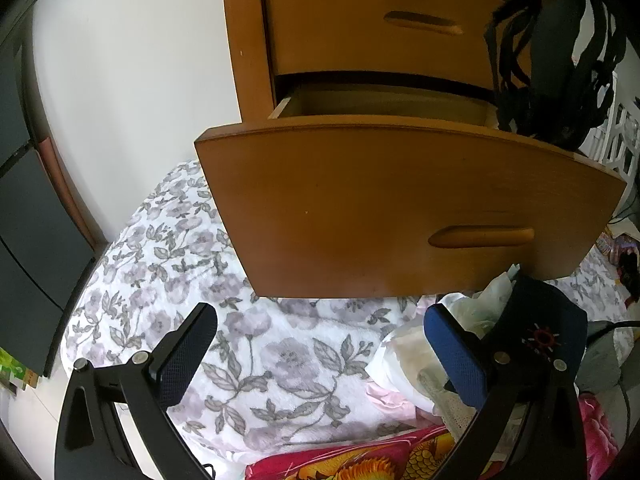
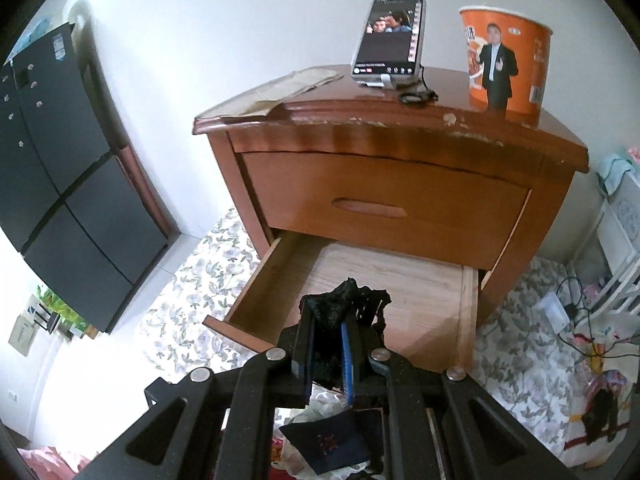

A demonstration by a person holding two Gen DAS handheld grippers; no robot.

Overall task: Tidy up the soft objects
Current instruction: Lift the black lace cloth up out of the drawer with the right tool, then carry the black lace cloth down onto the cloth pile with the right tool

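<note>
My right gripper (image 2: 327, 340) is shut on a black lace garment (image 2: 344, 304) and holds it above the open lower drawer (image 2: 360, 280) of a wooden nightstand (image 2: 384, 184). The drawer's inside looks bare. In the left wrist view the garment (image 1: 556, 52) hangs at the upper right, above the drawer front (image 1: 400, 208). My left gripper (image 1: 320, 344) is open and empty, low in front of the drawer over a floral blanket (image 1: 192, 264). A pile of soft items, white cloth (image 1: 408, 356) and a dark navy piece (image 1: 548, 320), lies by its right finger.
A phone (image 2: 388, 40) on a stand, an orange paper tub (image 2: 504, 60) and a paper stand on the nightstand top. A dark cabinet (image 2: 60, 176) is at the left. Cables and a white rack (image 2: 616, 248) are at the right. A pink patterned cloth (image 1: 360, 460) lies below.
</note>
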